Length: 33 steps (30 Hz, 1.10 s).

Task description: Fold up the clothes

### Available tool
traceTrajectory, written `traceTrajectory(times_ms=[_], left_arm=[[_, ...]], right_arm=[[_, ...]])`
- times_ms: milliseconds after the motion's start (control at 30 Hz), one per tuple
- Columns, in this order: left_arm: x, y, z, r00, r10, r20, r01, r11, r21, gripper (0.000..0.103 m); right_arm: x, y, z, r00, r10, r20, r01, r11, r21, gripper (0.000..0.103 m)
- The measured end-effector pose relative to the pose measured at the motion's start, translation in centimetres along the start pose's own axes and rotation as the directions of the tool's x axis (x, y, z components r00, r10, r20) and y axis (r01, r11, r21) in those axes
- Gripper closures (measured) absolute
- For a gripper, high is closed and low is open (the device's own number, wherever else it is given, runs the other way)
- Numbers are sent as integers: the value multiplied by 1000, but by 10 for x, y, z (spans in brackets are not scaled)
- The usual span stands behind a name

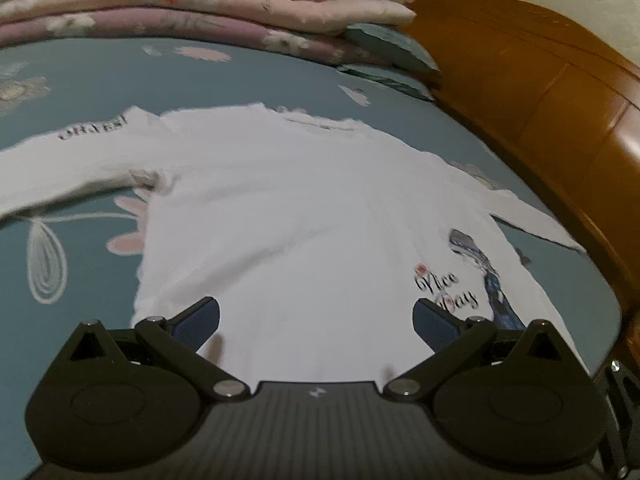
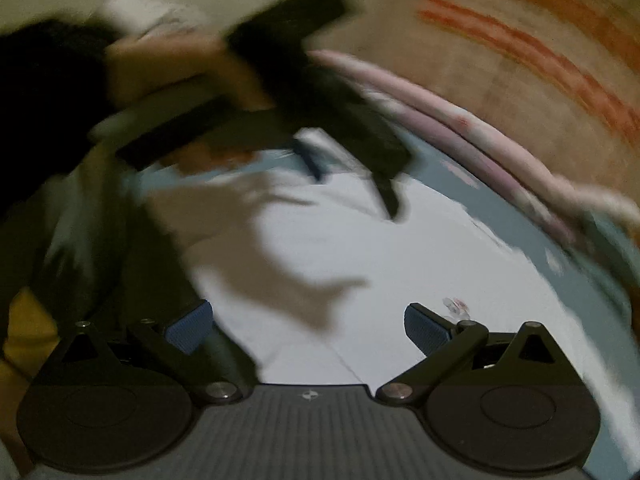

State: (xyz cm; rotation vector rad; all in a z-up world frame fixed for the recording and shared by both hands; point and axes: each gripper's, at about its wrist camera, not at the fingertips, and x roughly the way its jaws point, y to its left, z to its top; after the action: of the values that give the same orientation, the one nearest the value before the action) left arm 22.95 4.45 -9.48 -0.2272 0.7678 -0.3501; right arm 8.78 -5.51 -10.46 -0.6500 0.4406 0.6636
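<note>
While the white shirt (image 1: 288, 216) lies spread flat on the blue floral bedsheet (image 1: 80, 80), we judge no fold started. Left gripper (image 1: 316, 316) and right gripper (image 2: 308, 322) hover with fingers apart, empty. Next move calls for pinching a sleeve or hem edge.

The left wrist view looks low and close along the white printed long-sleeved shirt (image 1: 296, 216) toward the folded pink floral quilts (image 1: 192, 12) across the top of the frame, while the blurred right wrist view faces the same shirt (image 2: 400, 264) and quilts (image 2: 440, 120) at upper right.
</note>
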Motion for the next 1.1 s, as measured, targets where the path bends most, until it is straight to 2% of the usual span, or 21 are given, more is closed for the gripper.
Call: traceTrajectory(times_ms=[100,233,367,600,900,1100], left_arm=[[-2,15,-6,998,-55,-10,55,998,-26,1],[-6,27,-13,998,-66,-11,66,997,-48,1],[-14,26,-16,998,-66,-1,66,998,-15,1],[-26,32,-13,995,-89,44,90,995,-35,1],[-26,33,-14,992,-121,42,122,992,-38,1],[-24,28,-17,991,-133,33,133,991,-10,1]], right_arm=[[8,21,11,999,-25,-32,20,989,-146,0],[22,29,22,994,-61,-89,42,978,-207,0],[30,40,27,993,-63,-97,38,970,-239,0],[40,56,35,993,-77,-87,47,951,-305,0],[30,52,27,986,-127,-104,87,941,-328,0],[30,55,33,985,-148,-84,112,936,-332,0]])
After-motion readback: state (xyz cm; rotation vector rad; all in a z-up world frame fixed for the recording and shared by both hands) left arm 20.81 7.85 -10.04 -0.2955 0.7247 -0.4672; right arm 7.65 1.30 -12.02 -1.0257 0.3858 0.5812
